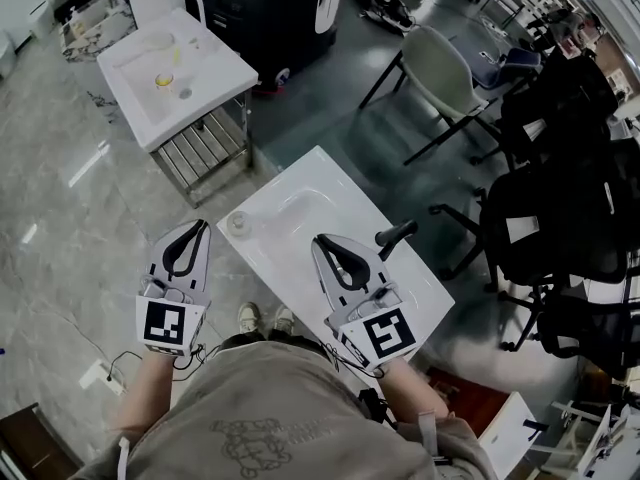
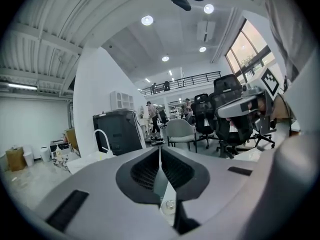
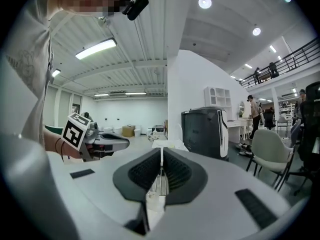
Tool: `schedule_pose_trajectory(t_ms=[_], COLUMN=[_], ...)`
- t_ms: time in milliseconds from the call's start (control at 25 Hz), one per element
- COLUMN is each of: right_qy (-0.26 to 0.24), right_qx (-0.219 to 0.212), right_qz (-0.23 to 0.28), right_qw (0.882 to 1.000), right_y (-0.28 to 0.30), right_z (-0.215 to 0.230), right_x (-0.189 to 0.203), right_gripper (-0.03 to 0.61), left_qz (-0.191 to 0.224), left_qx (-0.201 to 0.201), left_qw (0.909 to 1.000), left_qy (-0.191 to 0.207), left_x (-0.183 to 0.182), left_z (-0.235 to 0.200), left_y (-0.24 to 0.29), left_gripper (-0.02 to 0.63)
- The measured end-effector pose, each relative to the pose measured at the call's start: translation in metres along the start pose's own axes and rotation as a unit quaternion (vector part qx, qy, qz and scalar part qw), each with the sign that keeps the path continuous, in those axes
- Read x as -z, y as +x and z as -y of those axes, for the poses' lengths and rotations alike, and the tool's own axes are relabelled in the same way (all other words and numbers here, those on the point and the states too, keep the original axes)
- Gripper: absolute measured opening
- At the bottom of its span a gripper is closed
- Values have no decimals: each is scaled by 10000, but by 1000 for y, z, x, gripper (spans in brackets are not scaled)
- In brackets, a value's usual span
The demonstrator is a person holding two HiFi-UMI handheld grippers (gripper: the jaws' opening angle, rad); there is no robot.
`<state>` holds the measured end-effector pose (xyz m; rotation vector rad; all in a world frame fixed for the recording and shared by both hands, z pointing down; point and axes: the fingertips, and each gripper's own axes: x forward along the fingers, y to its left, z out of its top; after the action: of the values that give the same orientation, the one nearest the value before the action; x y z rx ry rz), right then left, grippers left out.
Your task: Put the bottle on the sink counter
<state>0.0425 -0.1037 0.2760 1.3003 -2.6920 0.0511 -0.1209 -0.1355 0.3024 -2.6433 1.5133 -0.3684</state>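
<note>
A white sink counter [image 1: 325, 173] stands right in front of me, with a black faucet handle [image 1: 395, 235] on its right side. A small clear round thing [image 1: 238, 223], perhaps the bottle seen from above, stands on the counter's near left corner. My left gripper [image 1: 202, 226] hangs just left of it, off the counter's edge, jaws shut and nothing in them [image 2: 160, 151]. My right gripper [image 1: 318, 238] is over the counter, also shut and empty [image 3: 161, 151]. In the right gripper view the left gripper [image 3: 100, 143] shows at the left.
A second white sink unit [image 1: 215, 63] on a metal rack stands at the back left, with a yellowish small thing [image 1: 164, 80] in its basin. Behind it is a black cabinet [image 1: 270, 8]. A grey chair [image 1: 440, 68] and black office chairs [image 1: 560, 218] crowd the right.
</note>
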Motion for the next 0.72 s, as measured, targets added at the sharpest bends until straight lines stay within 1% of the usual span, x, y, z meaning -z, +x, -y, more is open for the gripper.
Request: schedule_pose_trajectory(t_ms=[80,320,480,720], right_qy=[17,-11,-4,-1], right_qx=[26,-10,-42,-76], right_qz=[-16,-62,-96,-122], right_qw=[10000,10000,9999,9999], right_y=[1,5,6,8], right_z=[1,-1,-1,-1], right_x=[5,12,14,15], right_gripper=[35,35,35,35], left_qz=[7,-152,-220,-296], left_qx=[-27,-62,-44,-53], left_qw=[10000,9999,9997,9995], left_qy=[23,21,21,128], left_x=[5,19,24,26], left_z=[0,0,3,4], left_y=[-1,-3,-2,0], left_gripper=[28,28,28,28])
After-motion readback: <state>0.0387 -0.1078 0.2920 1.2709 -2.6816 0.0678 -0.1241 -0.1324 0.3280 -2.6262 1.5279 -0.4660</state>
